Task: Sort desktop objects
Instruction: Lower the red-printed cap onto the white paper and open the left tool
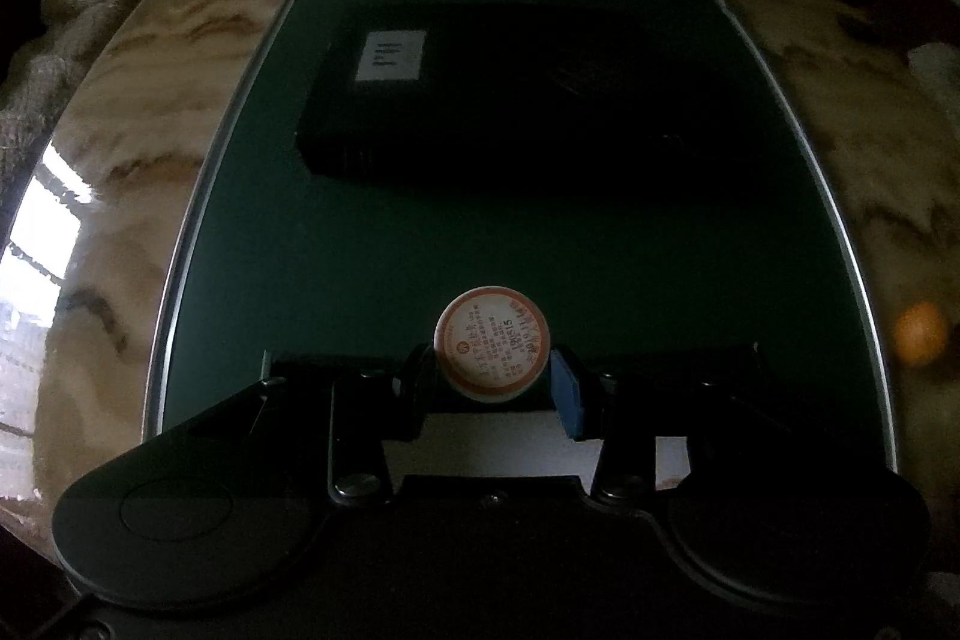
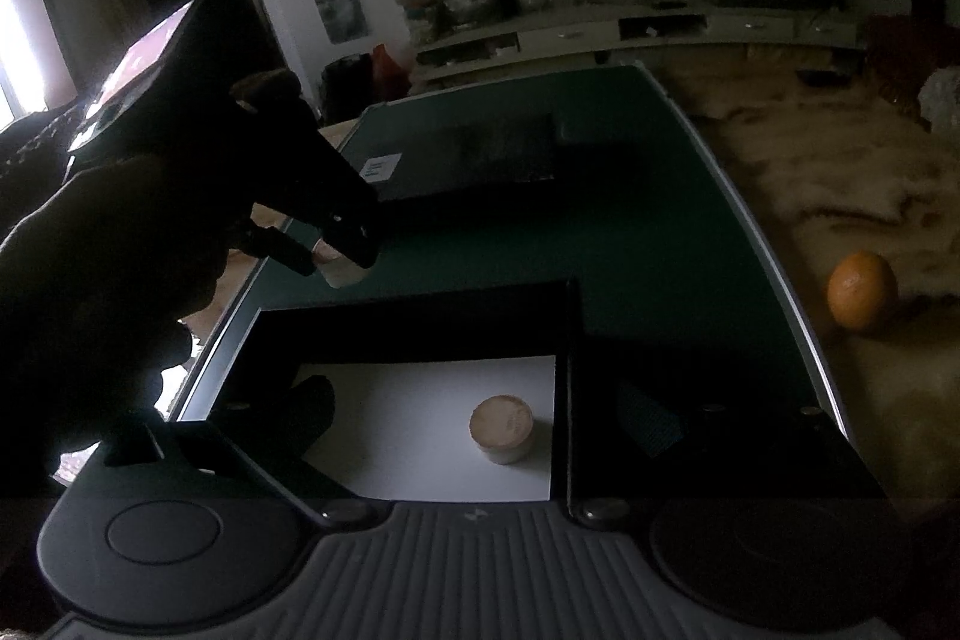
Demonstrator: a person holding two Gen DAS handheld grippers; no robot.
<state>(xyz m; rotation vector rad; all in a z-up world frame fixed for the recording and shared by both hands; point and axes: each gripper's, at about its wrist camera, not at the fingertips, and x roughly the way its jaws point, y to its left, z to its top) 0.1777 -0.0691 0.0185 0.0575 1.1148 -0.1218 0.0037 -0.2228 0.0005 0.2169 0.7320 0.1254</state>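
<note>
My left gripper (image 1: 493, 367) is shut on a small round white jar (image 1: 491, 343) with an orange-rimmed printed label, held above the near edge of the green mat (image 1: 540, 244). In the right wrist view the left gripper (image 2: 339, 253) holds this jar (image 2: 343, 271) just beyond the far wall of a black open box (image 2: 420, 307) with a white floor. A second round jar (image 2: 503, 428) with a tan lid sits inside that box at the right. My right gripper (image 2: 480, 418) is open over the box, empty.
A flat black case (image 1: 510, 100) with a white label lies on the far part of the mat; it also shows in the right wrist view (image 2: 480, 178). An orange (image 2: 861, 289) sits on the marble table (image 1: 120, 196) right of the mat. A sofa is at the left.
</note>
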